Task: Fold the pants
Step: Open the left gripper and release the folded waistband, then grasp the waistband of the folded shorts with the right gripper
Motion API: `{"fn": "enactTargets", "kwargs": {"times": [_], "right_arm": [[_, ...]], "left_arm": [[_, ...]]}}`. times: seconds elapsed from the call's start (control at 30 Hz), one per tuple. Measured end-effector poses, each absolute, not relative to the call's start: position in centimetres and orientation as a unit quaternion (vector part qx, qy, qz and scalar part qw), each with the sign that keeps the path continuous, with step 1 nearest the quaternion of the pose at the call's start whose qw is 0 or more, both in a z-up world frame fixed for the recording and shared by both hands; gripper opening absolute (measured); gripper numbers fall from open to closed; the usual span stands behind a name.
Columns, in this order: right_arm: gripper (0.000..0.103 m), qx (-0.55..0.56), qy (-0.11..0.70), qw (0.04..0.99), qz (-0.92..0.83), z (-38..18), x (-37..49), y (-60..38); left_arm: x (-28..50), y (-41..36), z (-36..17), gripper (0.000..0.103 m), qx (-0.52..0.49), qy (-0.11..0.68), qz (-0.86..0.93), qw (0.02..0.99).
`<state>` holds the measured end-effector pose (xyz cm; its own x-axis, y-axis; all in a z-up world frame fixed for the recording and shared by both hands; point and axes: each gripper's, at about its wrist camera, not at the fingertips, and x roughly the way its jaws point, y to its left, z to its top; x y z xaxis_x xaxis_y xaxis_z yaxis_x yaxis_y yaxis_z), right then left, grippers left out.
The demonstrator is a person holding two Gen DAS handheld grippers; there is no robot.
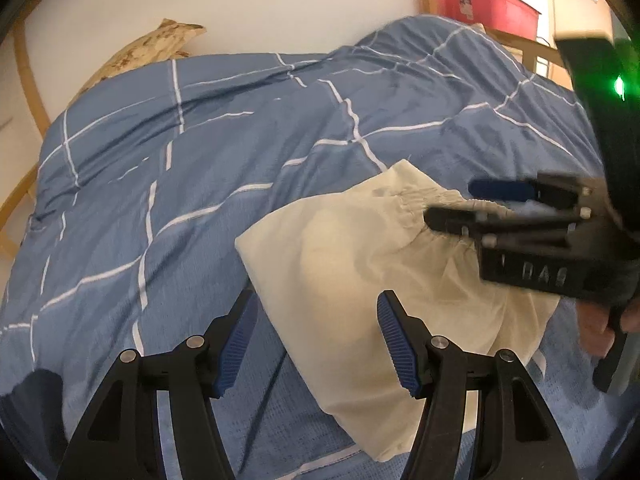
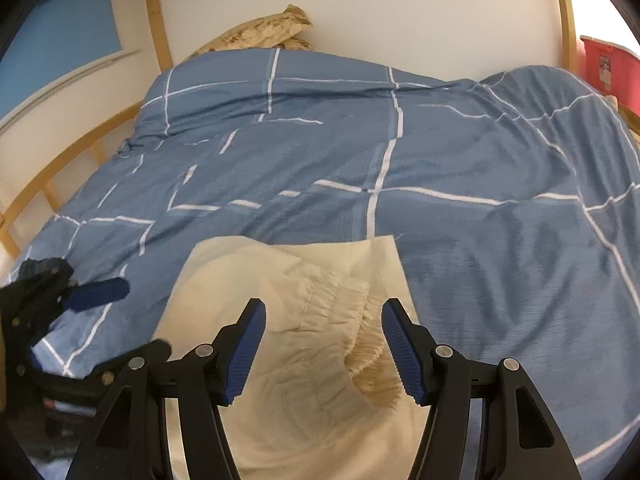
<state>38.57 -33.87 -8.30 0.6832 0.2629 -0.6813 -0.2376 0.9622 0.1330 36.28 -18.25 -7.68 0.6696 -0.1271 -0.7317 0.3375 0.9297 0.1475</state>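
Pants [image 2: 304, 360] near edge cut off behind fingers [image 2: 246, 344].

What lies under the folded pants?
The pants lie on the blue duvet. What the duvet hides beneath them cannot be seen.

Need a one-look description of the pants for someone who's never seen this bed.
Start at the bed's blue duvet with thin white grid lines. The pants lie folded on its near part, a cream bundle with a gathered elastic waistband on top. They are the only pale, unpatterned cloth on the duvet; the tan mottled pillow sits far back by the wall.
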Motion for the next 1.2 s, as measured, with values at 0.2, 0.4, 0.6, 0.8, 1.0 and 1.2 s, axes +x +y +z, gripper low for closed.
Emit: {"fn": "enactTargets", "kwargs": {"times": [0.2, 0.4, 0.6, 0.8, 1.0, 1.2], "right_arm": [[0.061, 0.000, 0.376, 0.916, 0.138, -10.8, 36.1, -34.0], [0.061, 0.034, 0.358, 0.922, 0.147, -10.2, 35.1, -35.5], [0.061, 0.051, 0.350, 0.925, 0.138, -9.2, 36.7, -35.7], [0.042, 0.055, 0.389, 0.910, 0.135, -11.0, 38.8, -34.9], [0.037, 0.077, 0.403, 0.901, 0.139, -12.0, 38.7, -35.5], [0.029, 0.019, 0.381, 0.919, 0.098, -11.2, 36.7, -34.6]], "left_arm": [[36.3, -17.8, -8.1, 0.062, 0.097, 0.374, -0.110, 0.916], [36.8, -17.8, -8.3, 0.066, 0.046, 0.357, -0.070, 0.930], [36.2, -17.2, -8.3, 0.069, 0.063, 0.321, -0.085, 0.941], [36.5, -16.1, -8.3, 0.069, 0.069, 0.309, -0.076, 0.946], [37.4, -16.1, -9.5, 0.069, 0.071, 0.332, -0.078, 0.937], [37.4, -15.8, -9.7, 0.069, 0.068, 0.330, -0.077, 0.938]]}}
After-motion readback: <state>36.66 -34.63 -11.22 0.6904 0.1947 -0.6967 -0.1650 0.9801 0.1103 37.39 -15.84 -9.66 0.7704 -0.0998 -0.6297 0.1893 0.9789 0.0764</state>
